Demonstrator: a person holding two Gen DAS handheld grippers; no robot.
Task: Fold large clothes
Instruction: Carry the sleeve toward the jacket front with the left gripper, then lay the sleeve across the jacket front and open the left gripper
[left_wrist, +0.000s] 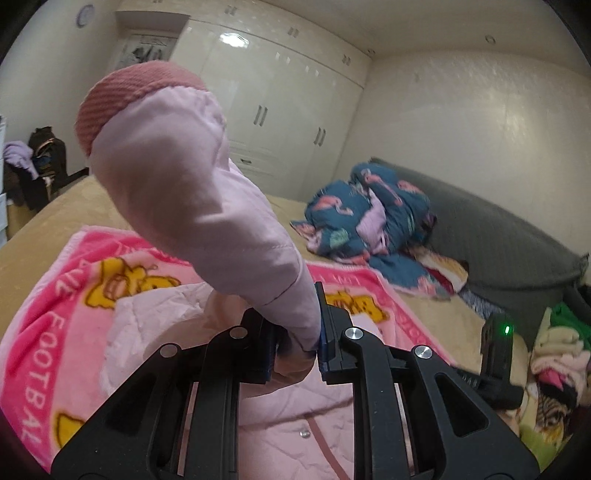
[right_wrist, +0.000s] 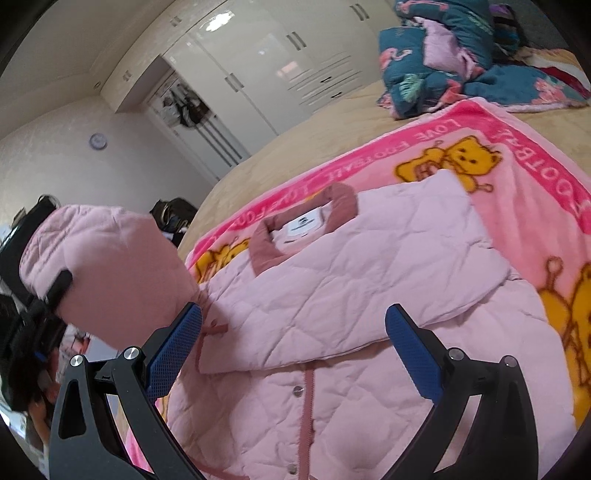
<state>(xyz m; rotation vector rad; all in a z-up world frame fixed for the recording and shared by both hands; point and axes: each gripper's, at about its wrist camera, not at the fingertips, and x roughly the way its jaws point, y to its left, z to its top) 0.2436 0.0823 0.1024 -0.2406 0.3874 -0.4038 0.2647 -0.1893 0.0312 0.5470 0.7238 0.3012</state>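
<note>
Clamping the sleeve (left_wrist: 192, 206), the left gripper (left_wrist: 295, 350) lifts it to fold over the pink jacket (right_wrist: 332, 280) spread mid-blanket (right_wrist: 517, 206); right gripper (right_wrist: 293, 343) gapes empty above it

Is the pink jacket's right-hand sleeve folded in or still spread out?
Folded in: that sleeve lies flat across the quilted jacket front, below the collar.

I see the quilted jacket (right_wrist: 351, 295) lying on the blanket (right_wrist: 517, 206) on the bed (right_wrist: 295, 147); crumpled bedding (right_wrist: 461, 55) lies far right.
</note>
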